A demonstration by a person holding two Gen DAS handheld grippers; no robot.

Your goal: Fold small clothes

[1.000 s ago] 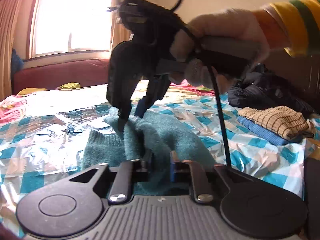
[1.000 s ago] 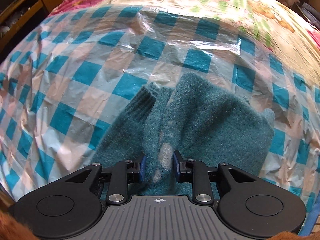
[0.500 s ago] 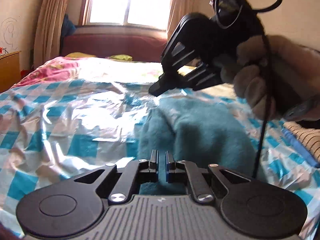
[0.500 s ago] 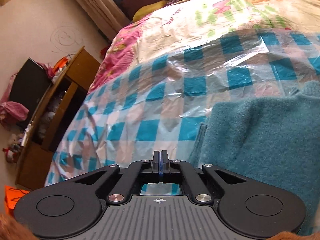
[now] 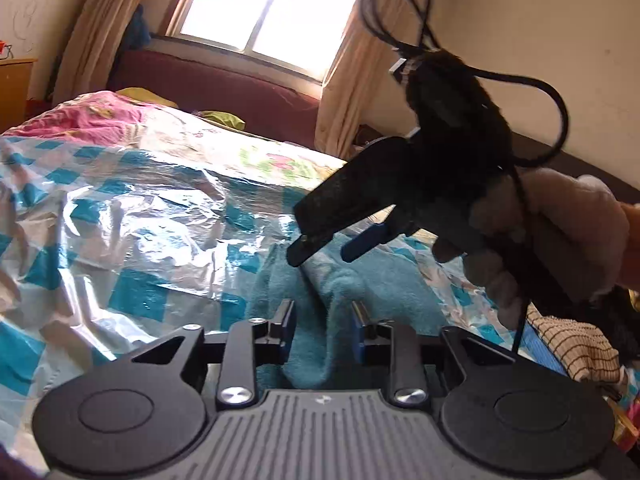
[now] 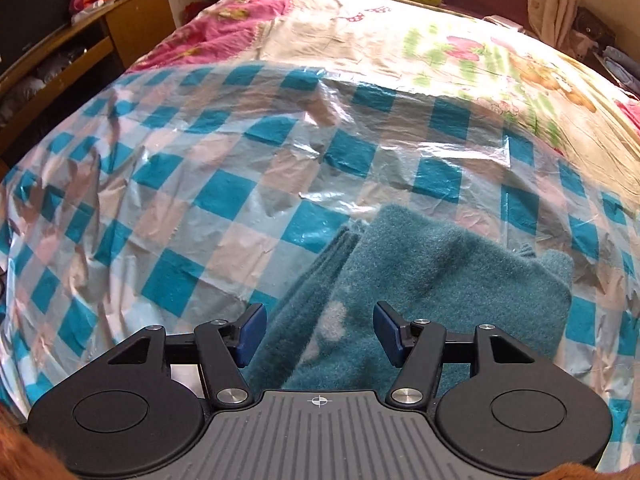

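A teal knitted sweater [image 6: 420,272] with pale patches lies folded on the checkered plastic sheet [image 6: 224,200]. My right gripper [image 6: 319,320] hovers over its near left part. Its jaws are opening and nothing is pinched between the blue pads [image 6: 250,326]. In the left wrist view the right gripper [image 5: 325,255] hangs just above the sweater [image 5: 384,292], held by a gloved hand [image 5: 552,236]. My left gripper [image 5: 322,320] is low at the sweater's near edge with its jaws opening. A raised fold of teal cloth stands between its fingers, and the pads do not press it.
A stack of folded clothes topped by a brown-checked cloth [image 5: 576,344] lies at the right. A flowered bedspread [image 6: 440,52] covers the far half of the bed. A wooden desk [image 6: 92,40] stands at the left, with a window [image 5: 276,4] beyond the bed.
Both grippers were shut half a second ago and now their jaws stand apart. The right gripper has swung back over the sweater. The left gripper has rolled and shifted sideways.
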